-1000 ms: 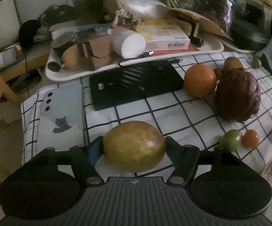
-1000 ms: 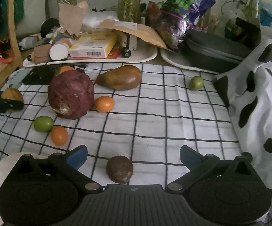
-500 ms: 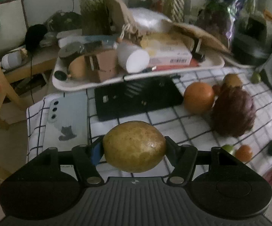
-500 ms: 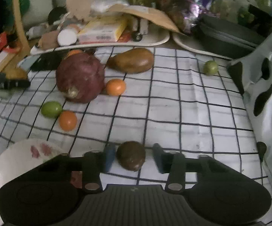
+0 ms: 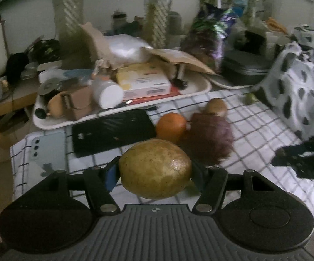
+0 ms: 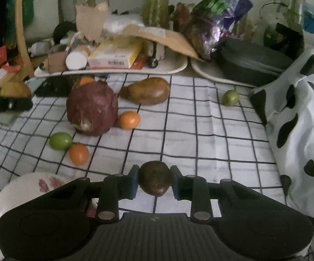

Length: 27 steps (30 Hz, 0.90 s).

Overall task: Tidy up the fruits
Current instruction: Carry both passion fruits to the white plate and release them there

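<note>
My left gripper (image 5: 154,169) is shut on a large yellow-brown fruit (image 5: 152,176), held above the checked cloth (image 5: 254,130). The jaws of my right gripper (image 6: 154,175) are closing, its blue pads touching both sides of a small dark brown fruit (image 6: 154,182) low over the cloth. Lying on the cloth are a big purple-red fruit (image 6: 91,108), a brown pear-shaped fruit (image 6: 148,91), two small orange fruits (image 6: 129,120) (image 6: 78,154) and two green ones (image 6: 60,141) (image 6: 230,97). A larger orange (image 5: 171,127) sits behind the purple one.
A white plate (image 6: 15,193) with red smears lies at the near left. A black slab (image 5: 113,132) and a phone (image 5: 46,152) lie on the cloth's far left. Behind stand cluttered trays (image 6: 113,70) and plants. A spotted cloth (image 6: 298,119) bounds the right.
The right gripper's jaws have come together from wide open onto the dark fruit. The left gripper has risen with the yellow-brown fruit, and its view has tilted up and swung right.
</note>
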Motion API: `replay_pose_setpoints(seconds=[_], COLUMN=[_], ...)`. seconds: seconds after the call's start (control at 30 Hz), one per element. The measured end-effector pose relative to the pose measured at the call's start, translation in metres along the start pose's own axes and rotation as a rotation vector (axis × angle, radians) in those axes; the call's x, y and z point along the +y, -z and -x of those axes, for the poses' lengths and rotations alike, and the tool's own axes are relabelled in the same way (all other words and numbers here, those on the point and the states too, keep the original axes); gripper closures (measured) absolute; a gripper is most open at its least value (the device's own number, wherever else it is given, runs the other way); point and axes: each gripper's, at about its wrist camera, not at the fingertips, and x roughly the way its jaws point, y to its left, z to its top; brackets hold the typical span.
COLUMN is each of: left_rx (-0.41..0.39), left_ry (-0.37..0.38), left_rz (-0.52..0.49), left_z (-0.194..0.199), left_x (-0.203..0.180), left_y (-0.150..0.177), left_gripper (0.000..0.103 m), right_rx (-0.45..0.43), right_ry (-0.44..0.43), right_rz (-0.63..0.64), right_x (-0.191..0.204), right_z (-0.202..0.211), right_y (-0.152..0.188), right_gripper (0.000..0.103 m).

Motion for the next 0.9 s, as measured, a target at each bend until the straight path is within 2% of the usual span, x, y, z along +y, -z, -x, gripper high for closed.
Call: replay_pose_setpoints(seconds=[0.23,0.5,0.9], left_rx=[-0.011,0.01,0.04], left_ry=[0.056,0.094,0.117], left_rz=[-0.027,-0.113,-0.138], left_z=[0.019,0.033,0.048], left_x=[-0.025,-0.06,-0.094], left_y=[0.011,0.037,0.074], left_gripper=[0.04,0.04,0.04], right_rx=[-0.038,-0.076,-0.044], right_ry=[-0.06,-0.138,-0.131], right_rz=[0.017,0.053,-0.015], right_x=[0.014,0.026,0.023], right_z=[0.023,0.041,0.051], right_y=[0.01,0.022,0.048], right_gripper=[0.072,0.072,0.072])
